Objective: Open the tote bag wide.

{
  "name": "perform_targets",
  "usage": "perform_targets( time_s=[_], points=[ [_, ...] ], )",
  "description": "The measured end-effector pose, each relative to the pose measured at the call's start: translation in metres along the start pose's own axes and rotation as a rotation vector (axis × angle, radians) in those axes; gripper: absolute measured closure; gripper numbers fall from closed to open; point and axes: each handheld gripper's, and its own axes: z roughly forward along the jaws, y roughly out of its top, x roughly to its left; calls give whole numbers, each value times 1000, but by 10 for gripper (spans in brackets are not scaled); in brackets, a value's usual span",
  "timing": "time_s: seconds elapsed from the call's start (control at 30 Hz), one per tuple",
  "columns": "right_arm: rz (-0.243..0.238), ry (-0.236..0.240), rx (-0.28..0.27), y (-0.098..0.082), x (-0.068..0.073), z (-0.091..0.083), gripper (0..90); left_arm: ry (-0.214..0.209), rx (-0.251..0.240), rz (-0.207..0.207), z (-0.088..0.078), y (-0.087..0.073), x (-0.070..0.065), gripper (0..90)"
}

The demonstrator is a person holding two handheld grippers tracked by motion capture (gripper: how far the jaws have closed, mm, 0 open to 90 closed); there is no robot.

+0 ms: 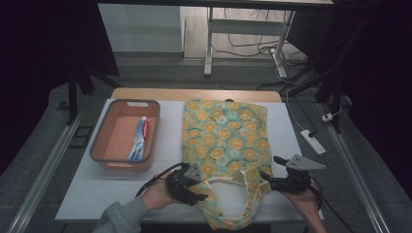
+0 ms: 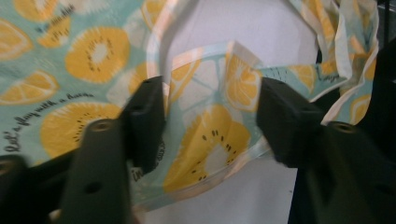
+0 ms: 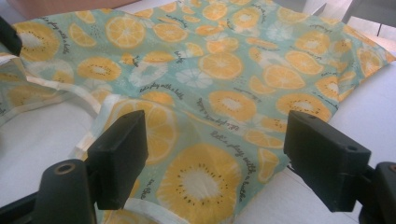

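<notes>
The fruit-print bag [image 1: 224, 141] lies flat on the white worktop [image 1: 170, 141], its closed end toward twelve o'clock and its mouth and pale handles [image 1: 232, 180] toward six, where the fabric bunches and hangs past the near edge. The left gripper [image 1: 195, 187] sits at the bag's seven o'clock corner; its jaws stand partly apart with a fold of the rim between them, and the pads are not pressing on the cloth. The right gripper [image 1: 273, 171] sits at the five o'clock corner, jaws wide apart over the bag's edge, clamped on nothing. At nine o'clock, just beside the bag, an orange basket [image 1: 109, 162] holds a toothpaste tube [image 1: 139, 141]. Bare worktop runs along the bag's three o'clock edge and between basket and bag.
</notes>
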Motion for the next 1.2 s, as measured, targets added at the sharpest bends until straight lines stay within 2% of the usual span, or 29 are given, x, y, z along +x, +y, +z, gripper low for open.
perform_targets(
  time_s=[0.1,0.17,0.23,0.3,0.37,0.47,0.6,0.63,0.67,0.77,0.87,0.93,0.97,1.1,1.17,1.2],
  points=[
    [-1,0,0,0,0,0,216,6,18,-8,4,-3,1,640],
    [-1,-1,1,0,0,0,216,6,10,-12,3,-4,2,745],
    [0,0,0,-1,0,0,216,7,5,-12,2,-5,2,831],
    [-1,0,0,-1,0,0,216,6,4,-15,0,-6,3,874],
    [-1,0,1,-1,0,-1,216,2,-15,-17,-3,-7,4,881],
    [-1,-3,-1,0,0,-2,216,-19,-76,-29,-13,-7,4,883],
    [-13,-4,-15,5,3,-7,220,-25,-141,-20,-37,-5,0,882],
    [-18,-4,-19,7,5,-9,221,-31,-187,-16,-50,-3,-2,882],
    [-25,0,-24,10,7,-11,222,-31,-187,-16,-50,-3,-2,882],
    [-38,11,-38,17,14,-15,227,-20,-259,-34,-68,-3,0,882],
    [-85,74,-46,33,32,-20,229,2,-319,-64,-80,-3,7,882],
    [-109,122,-36,40,44,-18,228,4,-361,-103,-86,-5,14,882],
    [-128,146,-28,43,50,-17,228,-4,-390,-137,-89,-7,22,882],
    [-194,216,26,50,74,-8,219,4,-407,-174,-91,-11,32,882],
    [-224,250,59,53,86,-1,211,5,-408,-178,-92,-11,34,882],
    [-224,250,59,53,86,-1,211,8,-409,-182,-92,-11,35,882]
  ],
)
